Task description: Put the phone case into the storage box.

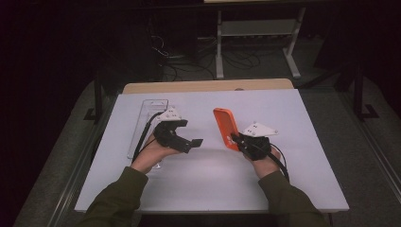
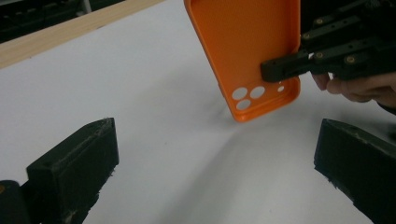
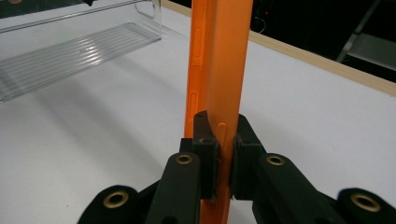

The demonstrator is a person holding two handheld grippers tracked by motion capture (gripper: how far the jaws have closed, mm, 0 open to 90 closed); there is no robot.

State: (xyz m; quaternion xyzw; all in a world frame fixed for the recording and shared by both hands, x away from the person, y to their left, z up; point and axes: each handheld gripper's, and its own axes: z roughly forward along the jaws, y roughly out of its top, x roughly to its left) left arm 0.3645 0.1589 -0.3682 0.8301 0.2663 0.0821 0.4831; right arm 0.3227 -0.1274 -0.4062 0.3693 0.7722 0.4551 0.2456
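We've got the orange phone case (image 1: pixel 225 127) up off the white surface (image 1: pixel 198 184), pinched along one long edge by our right tongs (image 1: pixel 235 138). In the right gripper view the two black jaws press on either side of the case's rim (image 3: pixel 219 93), clamped tight, with the case standing on edge straight ahead of them. In the left gripper view we see the case's hollow inside facing us, camera cut-outs (image 2: pixel 247 95) near its lower corner, that corner hanging just above the surface and the whole case tilted. The right tongs' jaw (image 2: pixel 285 67) bites the rim there, with fingers (image 2: pixel 359 86) of the right hand just behind.

Our left tongs (image 1: pixel 196 142) hover to the left of the case, pointed toward it, jaws spread wide with nothing between them; the two black pads (image 2: pixel 77 163) stand well apart in their own view. Behind our left hand (image 1: pixel 151 156) a clear plastic tray (image 1: pixel 146 113) lies flat on the surface, its ribbed floor (image 3: pixel 70 60) showing in the right gripper view. The wooden edge (image 1: pixel 208 86) of the table runs along the far side.
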